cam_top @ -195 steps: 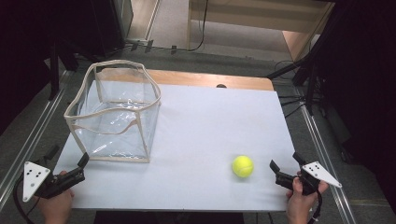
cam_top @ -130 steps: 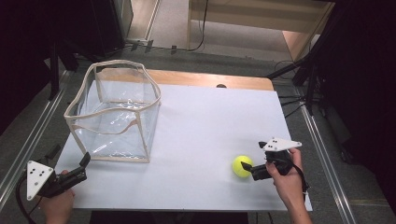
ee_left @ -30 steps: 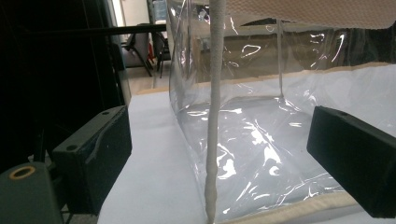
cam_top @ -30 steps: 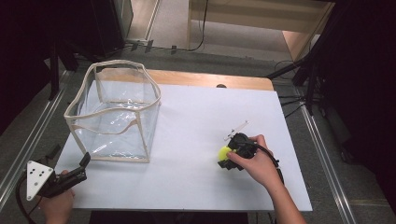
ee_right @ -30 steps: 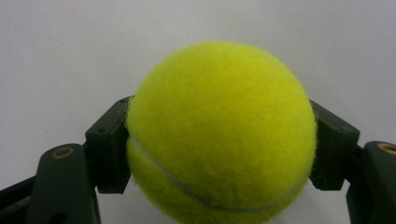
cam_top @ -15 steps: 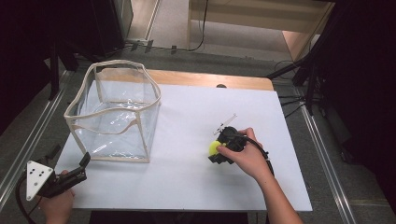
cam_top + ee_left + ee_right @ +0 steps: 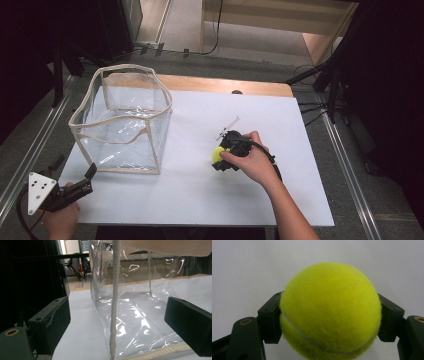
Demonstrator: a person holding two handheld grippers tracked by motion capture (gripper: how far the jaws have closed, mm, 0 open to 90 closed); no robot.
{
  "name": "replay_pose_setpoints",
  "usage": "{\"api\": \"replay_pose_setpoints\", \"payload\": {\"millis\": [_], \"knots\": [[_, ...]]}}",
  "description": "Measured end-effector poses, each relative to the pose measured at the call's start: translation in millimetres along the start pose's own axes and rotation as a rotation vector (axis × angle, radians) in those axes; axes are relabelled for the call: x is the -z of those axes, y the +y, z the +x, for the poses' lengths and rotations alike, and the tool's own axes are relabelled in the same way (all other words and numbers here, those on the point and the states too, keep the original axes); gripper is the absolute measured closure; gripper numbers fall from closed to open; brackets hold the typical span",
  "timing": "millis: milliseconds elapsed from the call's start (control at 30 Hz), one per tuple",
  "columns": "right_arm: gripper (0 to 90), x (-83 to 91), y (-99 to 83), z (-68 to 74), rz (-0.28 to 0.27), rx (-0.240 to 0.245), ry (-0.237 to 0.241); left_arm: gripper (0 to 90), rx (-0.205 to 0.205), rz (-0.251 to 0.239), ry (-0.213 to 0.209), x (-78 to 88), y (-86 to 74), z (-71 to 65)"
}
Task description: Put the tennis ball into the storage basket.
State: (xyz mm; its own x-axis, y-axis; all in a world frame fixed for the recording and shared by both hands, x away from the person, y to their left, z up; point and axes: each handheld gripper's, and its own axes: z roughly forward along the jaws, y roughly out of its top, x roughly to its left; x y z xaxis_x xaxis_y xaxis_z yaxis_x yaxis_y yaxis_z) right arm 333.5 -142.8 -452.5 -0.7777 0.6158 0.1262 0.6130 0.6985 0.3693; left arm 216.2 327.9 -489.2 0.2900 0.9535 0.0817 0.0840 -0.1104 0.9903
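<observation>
- The right tool is clamped on the yellow-green tennis ball; in the right gripper view the ball sits between the two black jaws, which press on its left and right flanks
- In the high view the ball sits just right of the white worktop's centre, at about 3 o'clock from the clear bag and well apart from it
- The person's right hand wraps the tool's body from the 4 o'clock side, the forearm running down to the bottom edge of that view
- A white seam curves across the lower part of the ball in the right gripper view, with plain white worktop behind it
- The left tool rests at the worktop's near left corner, at about 7 o'clock from the bag, with its jaws spread wide and nothing between them
- In the left gripper view the bag's cream-edged corner seam stands upright between the two spread jaws, farther off and not touched by them
- The bag stands upright and open-topped on the left half of the worktop, its cream rim wavy
- A bare wooden strip runs along the far edge at 12 o'clock
</observation>
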Motion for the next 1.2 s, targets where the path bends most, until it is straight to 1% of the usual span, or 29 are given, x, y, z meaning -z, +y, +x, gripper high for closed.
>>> {"api": "replay_pose_setpoints", "payload": {"millis": [33,67,133,200,233,300,367,433,467,700,800,933,967,1067,1200], "knots": [[22.9,-0.5,2.0,1.3,0.004,-0.005,0.002,6.9,-0.001,0.001,0.0,0.1,0.0,0.0],[23.0,-1.1,4.0,1.5,0.005,0.005,0.005,6.9,-0.001,0.001,0.0,0.0,0.0,0.0],[23.0,-2.5,7.6,2.9,0.003,0.004,0.007,6.9,-0.001,0.001,0.0,0.0,0.0,0.0],[23.0,-4.1,11.4,3.7,0.001,0.015,0.009,6.9,0.001,0.0,0.0,-0.1,0.0,0.1],[23.0,-4.3,13.5,4.4,0.009,0.019,0.01,6.9,0.003,0.0,0.001,0.0,0.0,0.0],[23.0,-5.4,15.4,5.4,0.008,0.02,0.011,6.9,0.003,0.001,0.001,0.0,0.0,0.0],[23.0,-8.4,21.6,8.5,0.011,0.04,0.023,6.9,0.0,0.001,-0.001,0.0,0.1,0.1],[23.0,-9.8,25.8,11.0,0.015,0.049,0.024,6.9,0.001,0.002,0.0,0.0,0.1,0.1],[23.0,-10.7,27.8,11.7,0.016,0.062,0.025,6.9,0.002,0.003,0.0,0.0,0.1,0.2],[23.0,-13.5,39.9,18.5,0.017,0.08,0.037,6.9,0.002,0.002,0.0,-0.1,0.1,0.2],[23.0,-15.4,48.5,22.6,0.016,0.103,0.034,6.9,0.002,0.002,0.0,-0.2,0.1,0.2],[23.0,-17.2,55.5,26.5,0.02,0.11,0.037,6.9,0.002,0.003,0.0,-0.3,0.2,0.4],[23.0,-19.0,60.1,28.9,0.022,0.122,0.042,6.9,0.002,0.002,0.0,-0.3,0.2,0.3],[23.0,-21.6,66.3,32.4,0.024,0.139,0.045,6.9,-0.001,0.003,0.0,-0.2,0.2,0.9],[23.0,-24.3,73.4,36.7,0.024,0.149,0.055,6.9,-0.001,0.002,-0.001,-0.7,0.2,0.5]]}}
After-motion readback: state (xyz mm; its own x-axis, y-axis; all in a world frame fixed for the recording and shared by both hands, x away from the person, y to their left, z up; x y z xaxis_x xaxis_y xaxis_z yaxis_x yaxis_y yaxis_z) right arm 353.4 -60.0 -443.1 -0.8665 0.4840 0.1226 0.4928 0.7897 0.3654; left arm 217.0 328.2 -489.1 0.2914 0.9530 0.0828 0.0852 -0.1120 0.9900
